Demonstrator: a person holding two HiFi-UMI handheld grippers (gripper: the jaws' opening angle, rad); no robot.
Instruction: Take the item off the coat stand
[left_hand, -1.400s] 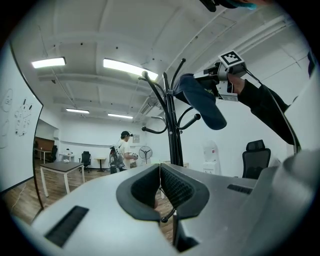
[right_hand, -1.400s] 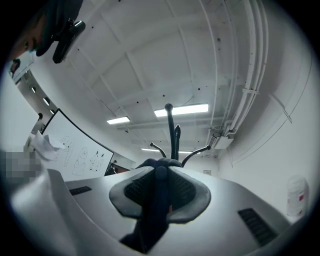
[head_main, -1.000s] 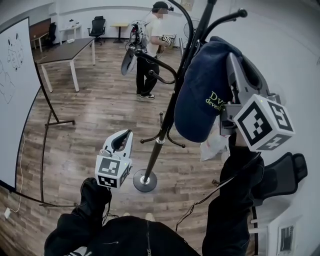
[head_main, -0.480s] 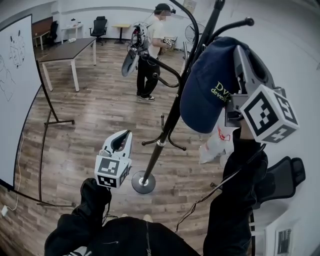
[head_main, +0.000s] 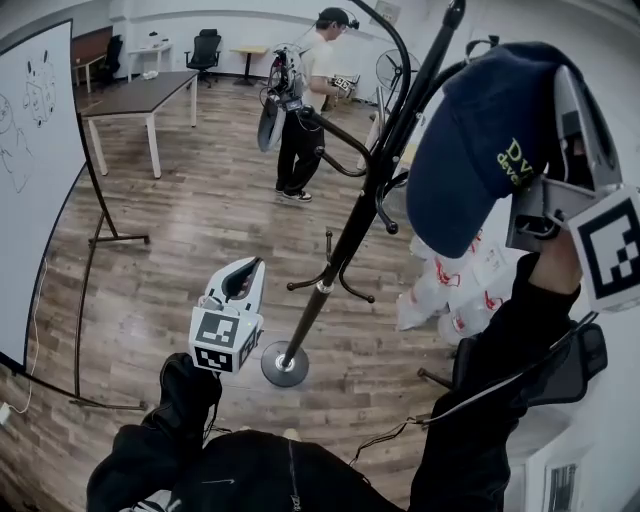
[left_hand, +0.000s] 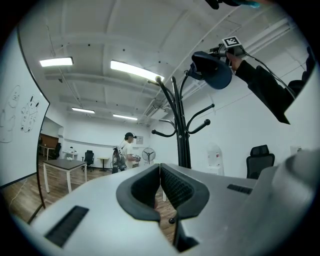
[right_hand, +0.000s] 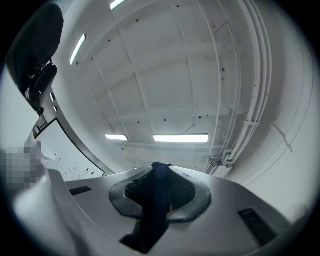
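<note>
A navy cap with yellow-green lettering hangs up high at the right, just right of the black coat stand. It looks clear of the stand's hooks. My right gripper points upward and is shut on the cap's fabric, which runs down between its pads. From the left gripper view the cap hangs above the stand's top. My left gripper stays low, left of the pole, with its jaws shut on nothing.
The stand's round base rests on the wood floor. White bags with red print and a black office chair sit to the right. A whiteboard stands at left, a table behind it. A person stands at the back.
My right gripper has risen and swung to the right with the cap, carrying it up off the stand's hook. The left gripper has stayed where it was.
</note>
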